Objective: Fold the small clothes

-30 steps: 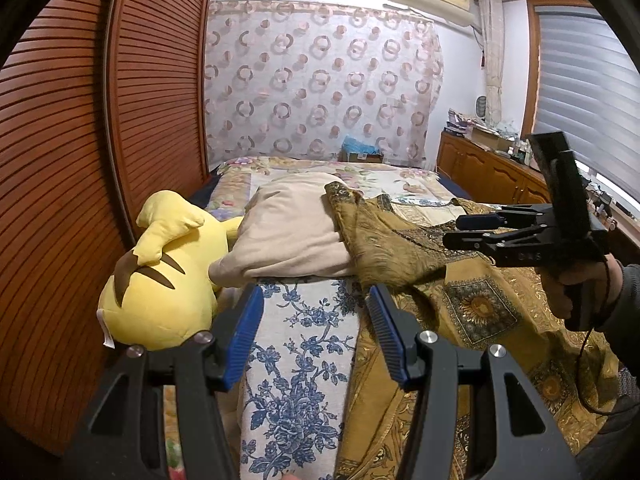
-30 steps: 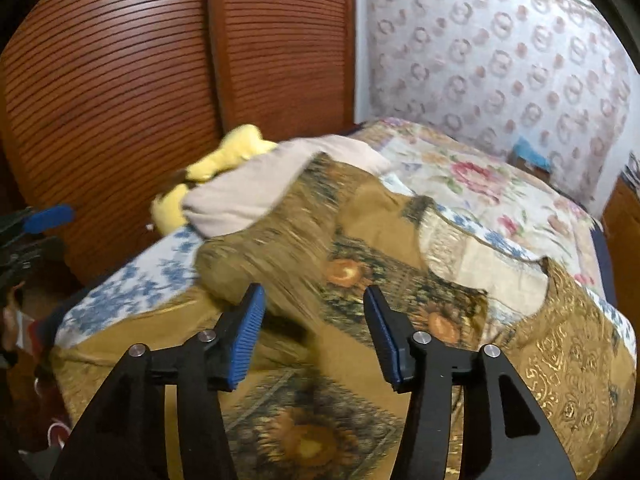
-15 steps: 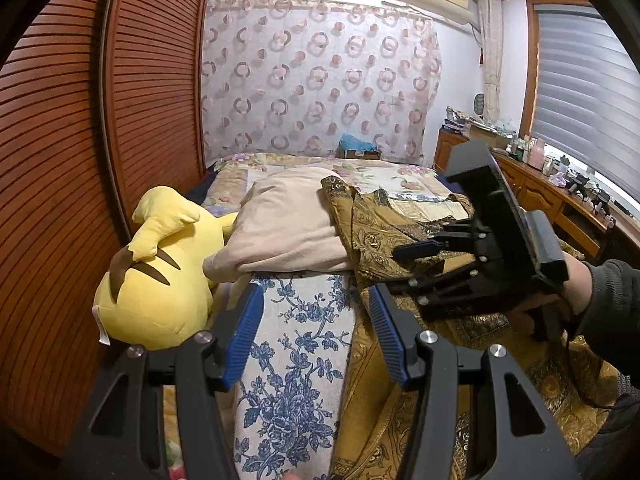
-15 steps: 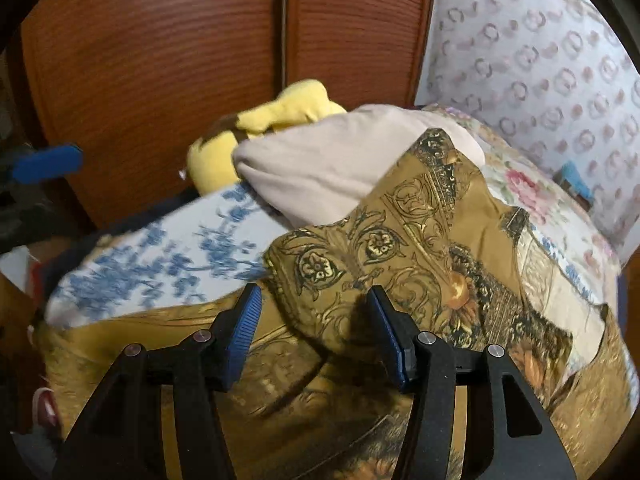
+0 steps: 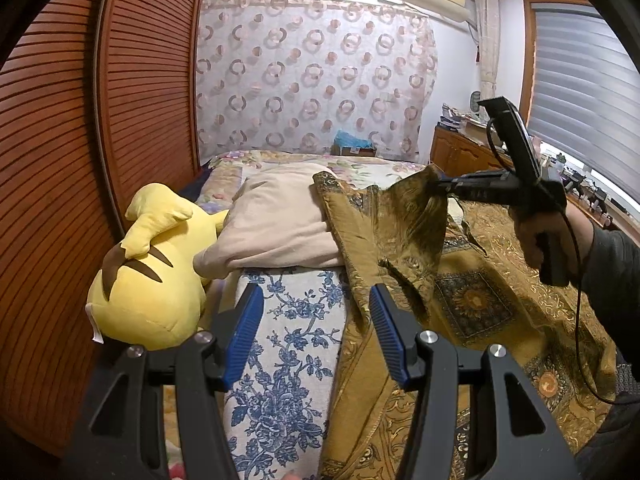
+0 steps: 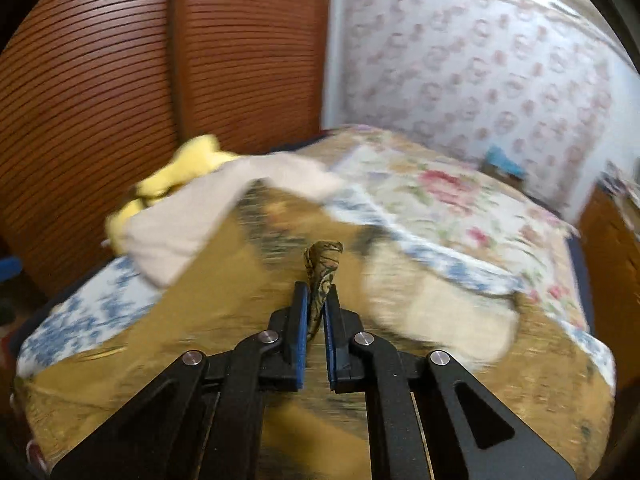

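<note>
A gold patterned garment point(image 5: 472, 292) lies spread over the right half of the bed. My right gripper point(image 6: 316, 312) is shut on a bunched corner of the garment point(image 6: 322, 268) and lifts it off the bed. The right gripper also shows in the left wrist view point(image 5: 440, 186), held up at right with the cloth hanging from it. My left gripper point(image 5: 316, 332) is open and empty, low over a blue-and-white floral cloth point(image 5: 288, 360) just left of the garment's edge.
A yellow plush toy point(image 5: 148, 276) lies at the bed's left edge against the wooden louvred wardrobe point(image 5: 60, 160). A beige pillow point(image 5: 280, 228) lies beyond the floral cloth. A floral bedspread point(image 6: 460, 208) covers the far bed. A wooden cabinet point(image 5: 464, 152) stands at right.
My right gripper has shut on a corner of the gold garment and pulled it up and to the right. My left gripper has stayed open in place.
</note>
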`<state>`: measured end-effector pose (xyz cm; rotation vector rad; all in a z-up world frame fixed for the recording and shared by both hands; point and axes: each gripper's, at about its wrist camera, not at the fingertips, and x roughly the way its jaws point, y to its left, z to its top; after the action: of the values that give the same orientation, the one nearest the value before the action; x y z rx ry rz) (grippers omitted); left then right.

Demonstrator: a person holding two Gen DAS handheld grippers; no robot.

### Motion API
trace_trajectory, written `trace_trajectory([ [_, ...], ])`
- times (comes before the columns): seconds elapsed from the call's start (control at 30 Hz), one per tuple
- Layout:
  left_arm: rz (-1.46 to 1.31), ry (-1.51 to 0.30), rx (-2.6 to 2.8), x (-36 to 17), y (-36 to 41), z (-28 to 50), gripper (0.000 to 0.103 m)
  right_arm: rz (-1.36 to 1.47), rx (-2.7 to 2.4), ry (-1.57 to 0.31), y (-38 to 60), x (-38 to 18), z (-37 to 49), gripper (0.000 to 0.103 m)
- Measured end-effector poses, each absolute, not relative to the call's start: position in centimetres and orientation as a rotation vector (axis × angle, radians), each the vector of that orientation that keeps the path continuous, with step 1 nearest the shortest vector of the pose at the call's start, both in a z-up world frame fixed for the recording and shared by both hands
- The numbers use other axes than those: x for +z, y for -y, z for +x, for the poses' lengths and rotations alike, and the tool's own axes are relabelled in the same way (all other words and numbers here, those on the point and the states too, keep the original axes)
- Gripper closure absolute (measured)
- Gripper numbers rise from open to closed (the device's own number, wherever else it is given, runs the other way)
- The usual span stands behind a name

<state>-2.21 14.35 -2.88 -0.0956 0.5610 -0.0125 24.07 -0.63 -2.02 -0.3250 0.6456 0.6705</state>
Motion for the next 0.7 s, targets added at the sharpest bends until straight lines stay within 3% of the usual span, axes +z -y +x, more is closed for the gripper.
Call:
trace_trajectory([
  [0.03, -0.096, -0.562, -0.013, -2.9, -14.3, -2.2, 0.049, -0.312, 0.646, -0.647, 1.5, -1.9, 24.6, 0.096],
  [0.1, -0.095, -0.562, -0.016, -2.8, -14.3, -2.1, 0.049, -0.288, 0.608, -0.657, 2.6, -1.8, 25.5, 0.072],
  [0.17, -0.094, -0.563, -0.019, -2.8, -14.2, -2.1, 0.049, -0.294, 0.561, -0.651, 3.1, -1.8, 25.7, 0.056],
  [0.2, -0.092, -0.564, -0.019, -2.8, -14.1, -2.1, 0.049, -0.290, 0.553, -0.651, 3.2, -1.8, 25.7, 0.053],
  [0.57, -0.093, -0.573, -0.024, -2.9, -13.8, -2.0, 0.049, -0.295, 0.860, -0.777, -2.1, -4.8, 21.2, 0.053],
  [0.7, -0.096, -0.576, -0.021, -3.0, -13.7, -2.1, 0.049, -0.354, 0.903, -0.821, -4.5, -6.9, 19.8, 0.058],
])
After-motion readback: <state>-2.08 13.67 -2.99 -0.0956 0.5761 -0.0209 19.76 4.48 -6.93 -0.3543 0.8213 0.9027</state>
